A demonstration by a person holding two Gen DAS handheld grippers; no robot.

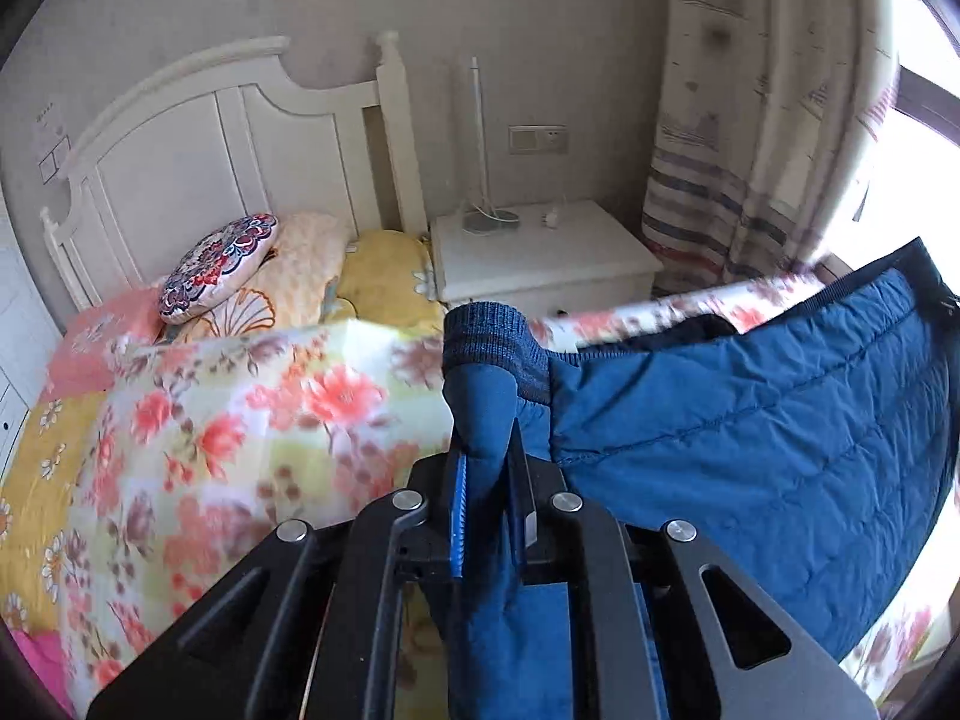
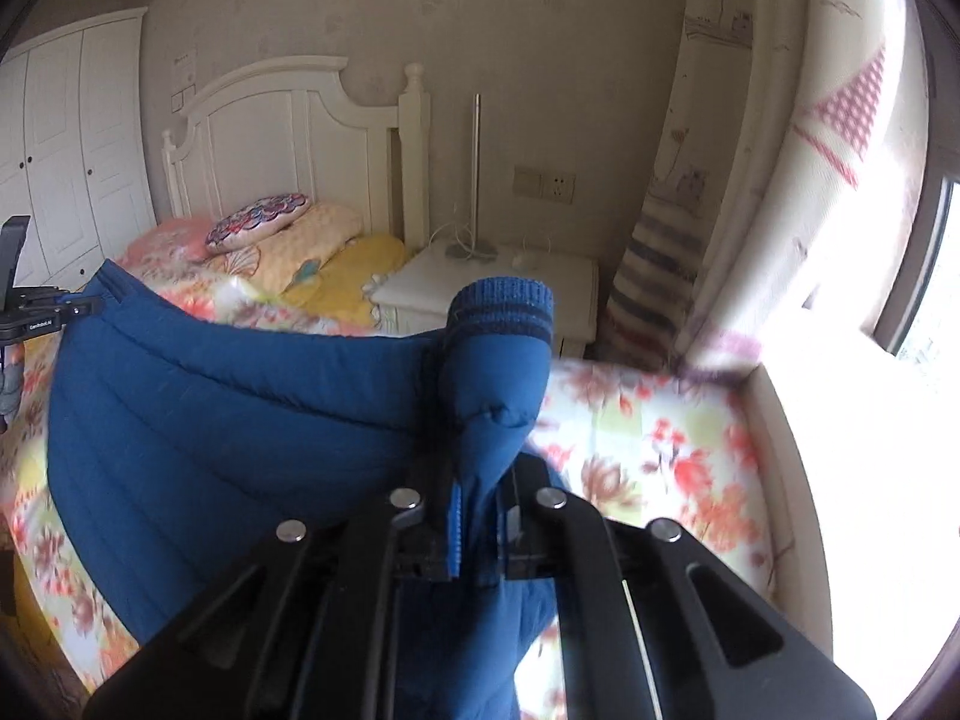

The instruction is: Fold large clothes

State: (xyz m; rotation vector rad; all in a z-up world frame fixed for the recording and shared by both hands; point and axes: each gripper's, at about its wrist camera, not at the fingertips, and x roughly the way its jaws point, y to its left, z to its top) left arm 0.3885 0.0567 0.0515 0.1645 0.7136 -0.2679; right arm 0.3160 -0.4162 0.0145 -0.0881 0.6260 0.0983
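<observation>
A bed (image 1: 180, 420) with a floral quilt fills the lower left of the left wrist view and the lower right of the right wrist view; its white headboard (image 1: 198, 156) stands against the wall in the upper left. A blue quilted jacket (image 1: 750, 420) is held up above the bed, stretched between the two grippers: it spreads across the right half of the left wrist view and the left half of the right wrist view. A patterned curtain (image 1: 750, 120) hangs at the upper right beside a bright window. A white nightstand (image 1: 540, 258) sits just beside the bed at the centre, carrying a slim lamp (image 1: 477, 180). Several pillows lie at the head of the bed, topped by a round patterned cushion (image 1: 219, 267). At the bottom centre of the left wrist view, the left gripper (image 1: 486, 462) has its fingers closed tight on a fold of jacket sleeve, whose ribbed knit cuff (image 1: 492, 348) sticks up just beyond them. In the right wrist view the right gripper (image 2: 480, 480) pinches the other sleeve the same way, its striped cuff (image 2: 501, 309) rising above the fingers. At the far left edge of that view, the left gripper appears small, at the jacket's far corner.
</observation>
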